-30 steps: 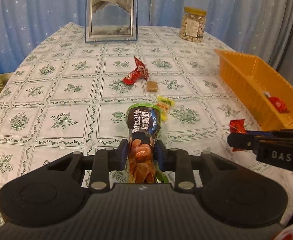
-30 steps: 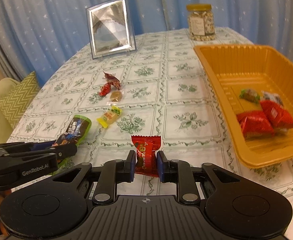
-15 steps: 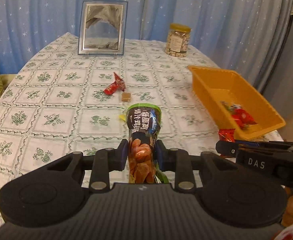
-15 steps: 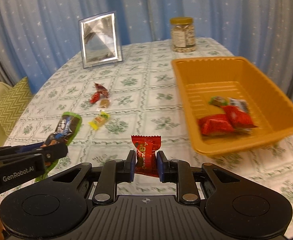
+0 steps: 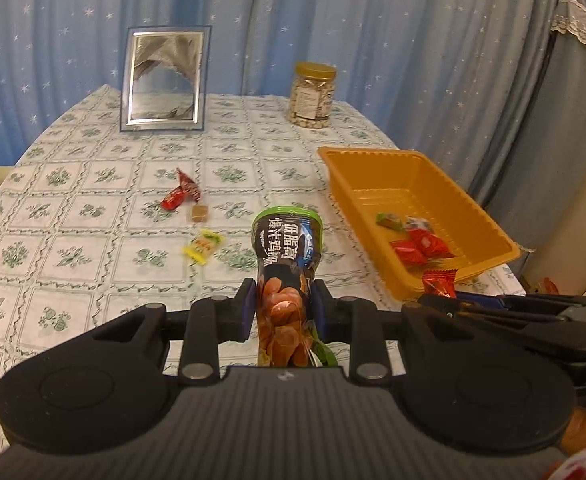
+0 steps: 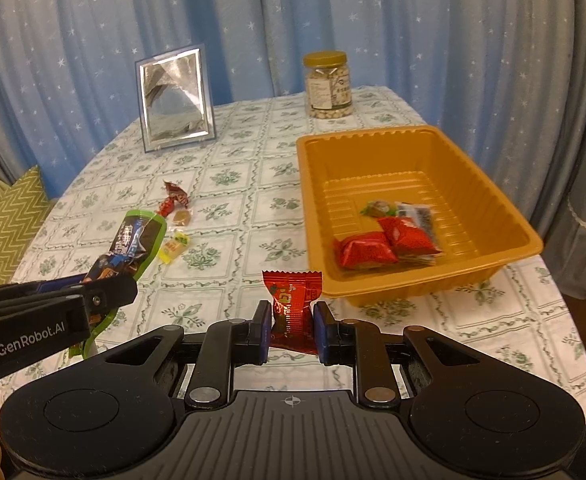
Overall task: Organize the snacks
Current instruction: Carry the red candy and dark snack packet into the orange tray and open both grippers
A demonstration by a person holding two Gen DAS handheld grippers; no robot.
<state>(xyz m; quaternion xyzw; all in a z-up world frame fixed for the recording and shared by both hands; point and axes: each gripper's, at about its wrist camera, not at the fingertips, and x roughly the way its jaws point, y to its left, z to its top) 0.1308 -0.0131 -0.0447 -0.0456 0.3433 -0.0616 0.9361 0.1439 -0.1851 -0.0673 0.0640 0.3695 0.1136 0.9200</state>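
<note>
Both grippers hold snacks above the table.
Left gripper [image 5: 284,312] clamps a green-rimmed packet [image 5: 287,264] at centre frame; right gripper [image 6: 292,330] pinches a red sachet [image 6: 293,300] beside the orange tray [image 6: 505,216].

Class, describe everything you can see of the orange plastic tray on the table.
The orange plastic tray is a glossy, rectangular, open bin with sloping ribbed walls and a rolled rim. It sits flat on the floral tablecloth, at its right side. Inside lie two red snack packets, a green-wrapped sweet and a dark-printed packet, clustered toward the near end. Neither gripper touches it.
</note>
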